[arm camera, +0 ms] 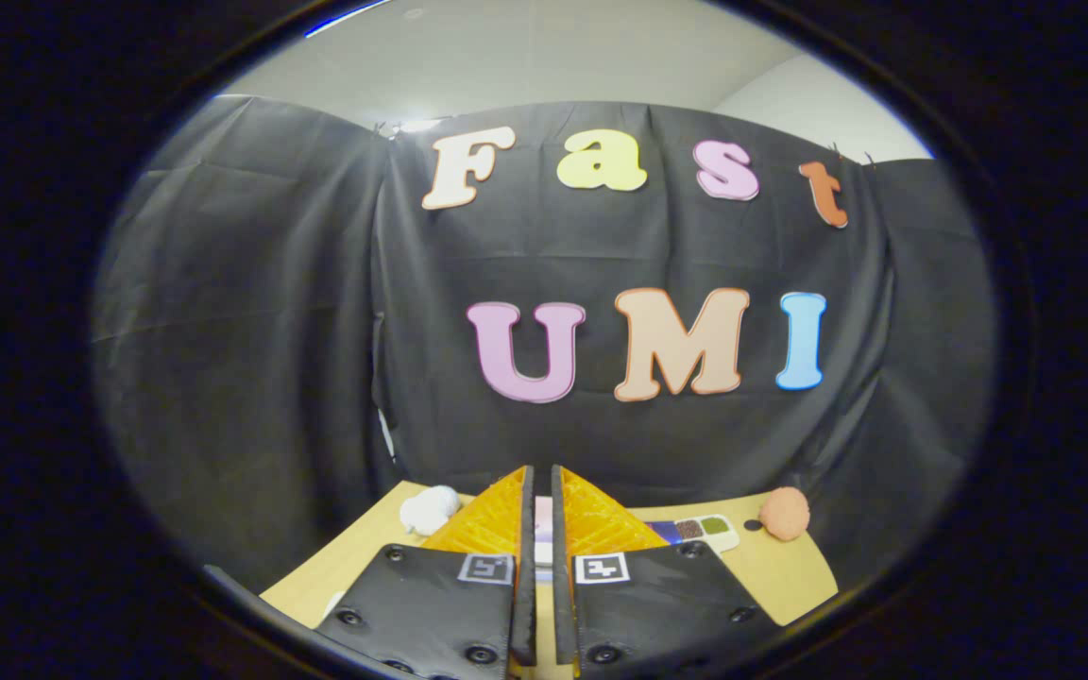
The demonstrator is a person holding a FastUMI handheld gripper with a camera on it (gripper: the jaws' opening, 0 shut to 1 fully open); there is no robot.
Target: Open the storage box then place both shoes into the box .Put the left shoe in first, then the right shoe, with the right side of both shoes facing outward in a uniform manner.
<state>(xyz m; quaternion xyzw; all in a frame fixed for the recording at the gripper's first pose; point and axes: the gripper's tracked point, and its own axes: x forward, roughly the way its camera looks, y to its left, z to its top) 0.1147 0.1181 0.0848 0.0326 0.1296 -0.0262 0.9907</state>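
In the gripper view, the tool (538,491) is held high and level, looking across the far part of the tabletop (790,576) toward the black cloth wall (242,359) of the booth. Its two fingers stand almost together, with just a thin slit left between them, and nothing is caught in that slit. Through the slit a thin strip of something pale shows on the tabletop just ahead of the tips; too little of it is visible to say what it is.

To the left of the fingers, near the back edge of the tabletop and close to the cloth wall, lies a small white fluffy ball (429,510). To the right of the fingers, just beyond them, lies a flat white tray (706,531) with small round wells of dark colours, partly hidden behind the right finger. Further right, well apart from the tool and near the far right corner of the tabletop, sits an orange fluffy ball (784,513), with a small dark spot on the tabletop just beside it.

The cloth wall rises right behind the tabletop and wraps around on both sides; above its top edge a pale wall and ceiling (544,57) are seen.

From this angle I cannot tell where the storage box or either shoe is; the tool's fingers and body cover the near part of the tabletop.
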